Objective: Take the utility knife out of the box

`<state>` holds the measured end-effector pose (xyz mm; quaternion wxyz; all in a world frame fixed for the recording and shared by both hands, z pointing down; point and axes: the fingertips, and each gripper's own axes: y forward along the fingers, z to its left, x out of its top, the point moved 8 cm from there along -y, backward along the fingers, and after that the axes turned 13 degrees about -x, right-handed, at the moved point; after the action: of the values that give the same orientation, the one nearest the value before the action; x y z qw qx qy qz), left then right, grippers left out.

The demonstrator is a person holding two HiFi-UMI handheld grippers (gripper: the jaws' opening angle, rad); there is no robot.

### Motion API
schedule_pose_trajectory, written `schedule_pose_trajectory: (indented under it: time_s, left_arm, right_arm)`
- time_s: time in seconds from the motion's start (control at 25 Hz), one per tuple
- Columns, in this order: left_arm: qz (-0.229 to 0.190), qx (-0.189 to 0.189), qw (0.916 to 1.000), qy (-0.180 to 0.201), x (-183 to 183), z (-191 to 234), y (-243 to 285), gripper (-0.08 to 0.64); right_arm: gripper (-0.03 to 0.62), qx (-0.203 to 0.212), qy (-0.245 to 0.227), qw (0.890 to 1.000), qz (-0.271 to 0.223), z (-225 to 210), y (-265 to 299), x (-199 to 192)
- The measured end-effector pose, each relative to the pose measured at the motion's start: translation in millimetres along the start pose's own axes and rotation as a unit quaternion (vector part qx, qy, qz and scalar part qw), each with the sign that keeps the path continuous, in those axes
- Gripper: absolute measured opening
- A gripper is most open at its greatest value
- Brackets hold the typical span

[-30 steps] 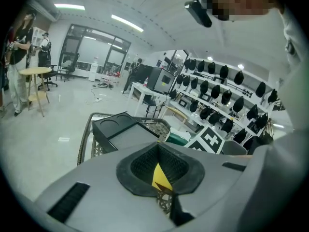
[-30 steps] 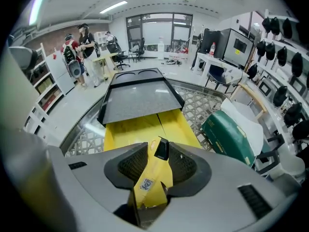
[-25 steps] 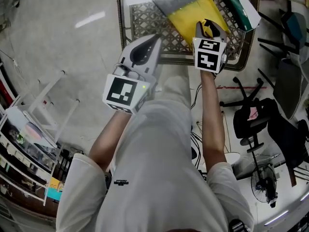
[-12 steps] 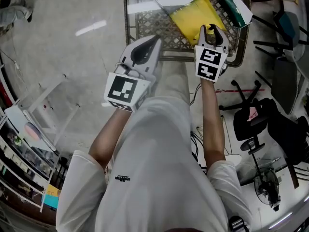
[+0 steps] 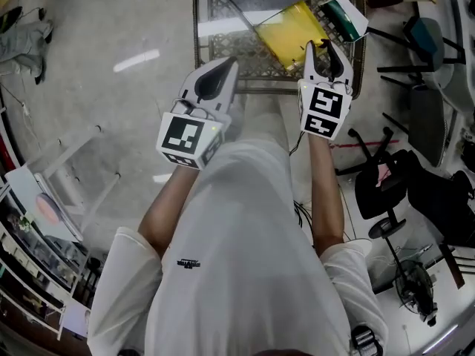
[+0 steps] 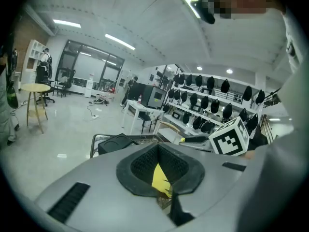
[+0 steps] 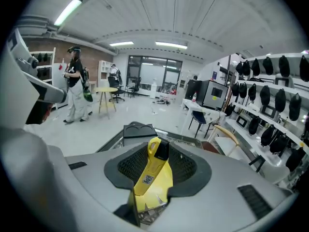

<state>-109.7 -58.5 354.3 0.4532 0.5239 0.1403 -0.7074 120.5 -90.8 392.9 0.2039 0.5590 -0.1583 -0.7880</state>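
1. The right gripper (image 5: 319, 50) is clamped on the utility knife (image 7: 153, 172). Its jaws stand fairly wide apart, and the knife's yellow handle with its black end fills the gap between the ribbed pads.
2. The knife is up off the wire-mesh table (image 5: 223, 24), held in the air, pointing away from the person.
3. In the head view this gripper shows over the table's near edge, at the lower corner of a flat yellow package (image 5: 286, 28).
4. A white box with a green end (image 5: 343, 15) lies at the table's right corner, near the right gripper but not touching it.
5. The left gripper (image 5: 228, 65) hangs to the left of the right one, jaws drawn together at the tips, with nothing between them.
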Motion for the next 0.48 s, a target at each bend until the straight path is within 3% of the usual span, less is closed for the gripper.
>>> schedule_pose_trajectory:
  time_s: [0.48]
  left_arm:
    - [-0.054, -0.006, 0.9983, 0.024, 35, -21, -51, 0.002]
  right_arm:
    - [0.126, 0.033, 0.024, 0.996, -0.085, 0, -96, 65]
